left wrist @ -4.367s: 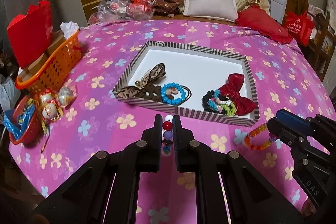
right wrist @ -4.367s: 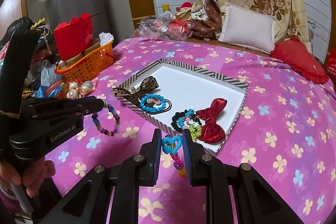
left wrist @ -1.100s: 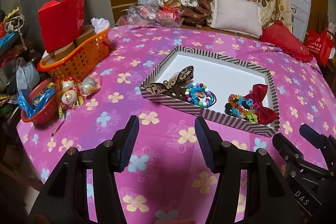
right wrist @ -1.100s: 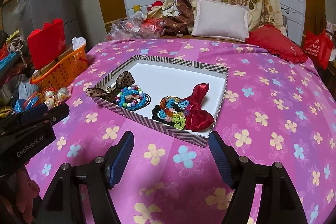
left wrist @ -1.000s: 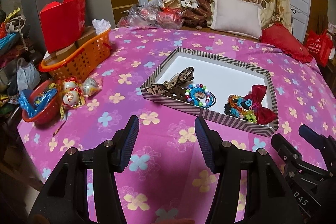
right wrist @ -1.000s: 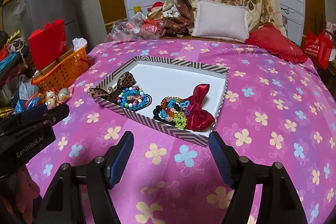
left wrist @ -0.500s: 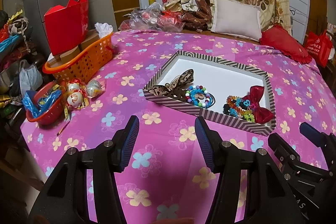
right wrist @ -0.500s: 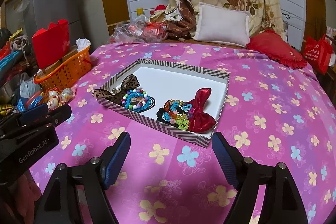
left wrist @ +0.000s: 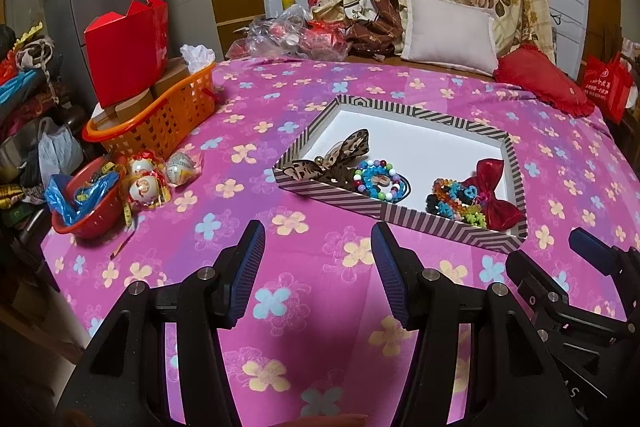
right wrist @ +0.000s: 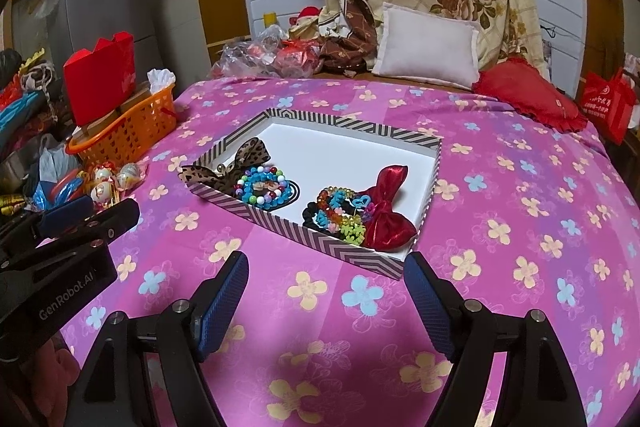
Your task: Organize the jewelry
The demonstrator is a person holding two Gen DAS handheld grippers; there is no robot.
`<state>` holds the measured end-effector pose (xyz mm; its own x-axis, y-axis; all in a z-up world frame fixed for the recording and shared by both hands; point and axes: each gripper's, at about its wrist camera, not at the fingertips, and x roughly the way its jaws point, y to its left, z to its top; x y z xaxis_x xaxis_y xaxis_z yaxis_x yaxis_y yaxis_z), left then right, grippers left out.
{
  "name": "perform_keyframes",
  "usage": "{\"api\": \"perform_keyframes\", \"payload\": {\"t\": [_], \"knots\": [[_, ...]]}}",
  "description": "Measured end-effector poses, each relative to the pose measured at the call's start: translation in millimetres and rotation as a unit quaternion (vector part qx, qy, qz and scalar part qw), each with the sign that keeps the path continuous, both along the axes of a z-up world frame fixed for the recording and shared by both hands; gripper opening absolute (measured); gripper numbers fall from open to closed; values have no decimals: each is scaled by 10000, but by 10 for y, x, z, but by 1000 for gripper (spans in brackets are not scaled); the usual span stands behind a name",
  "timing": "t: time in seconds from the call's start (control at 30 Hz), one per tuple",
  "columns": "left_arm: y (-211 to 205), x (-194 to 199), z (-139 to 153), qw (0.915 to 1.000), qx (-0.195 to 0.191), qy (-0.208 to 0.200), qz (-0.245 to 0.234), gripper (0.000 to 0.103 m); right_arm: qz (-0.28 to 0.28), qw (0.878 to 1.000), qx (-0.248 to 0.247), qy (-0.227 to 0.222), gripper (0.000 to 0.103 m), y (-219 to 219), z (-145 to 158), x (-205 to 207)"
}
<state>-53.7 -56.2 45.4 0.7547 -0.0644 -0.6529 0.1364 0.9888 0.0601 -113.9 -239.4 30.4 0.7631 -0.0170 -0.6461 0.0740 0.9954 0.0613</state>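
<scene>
Pink flowered cloth (left wrist: 248, 131) carried the striped tray (left wrist: 452, 229), which sat beyond both grippers. The jewelry lay along the tray's near side: a leopard bow (left wrist: 332, 157) and beaded bracelets (left wrist: 378, 179) at left, a bead pile (left wrist: 454, 197) and red bow (left wrist: 496, 201) at right. The left gripper (left wrist: 318, 269) was spread and empty. The right gripper (right wrist: 326, 291) was spread and empty, its jaws having just been opening. Sorting appeared complete; no loose piece was visible on the cloth. The next move likely required only withdrawal.

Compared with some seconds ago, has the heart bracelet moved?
Yes. The heart bracelet left the right claw and now lies inside the striped box, beside the red bow.
</scene>
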Motion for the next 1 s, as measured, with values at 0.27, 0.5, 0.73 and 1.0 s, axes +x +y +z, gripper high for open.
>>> {"api": "perform_keyframes", "payload": {"t": [0.27, 0.5, 0.73, 1.0], "knots": [[31, -14, -9, 10000, 22, -4, -3, 55, -5, 10000, 22, 55, 78, -10, -39, 32], [77, -3, -37, 10000, 47, 45, 9, 55, 5, 9999, 19, 120, 78, -14, -77, 52], [38, 56, -76, 9999, 88, 87, 23, 55, 8, 9999, 30, 133, 78, -15, -84, 56], [56, 63, -85, 9999, 93, 93, 24, 55, -2, 9999, 42, 156, 78, -28, -102, 57]]}}
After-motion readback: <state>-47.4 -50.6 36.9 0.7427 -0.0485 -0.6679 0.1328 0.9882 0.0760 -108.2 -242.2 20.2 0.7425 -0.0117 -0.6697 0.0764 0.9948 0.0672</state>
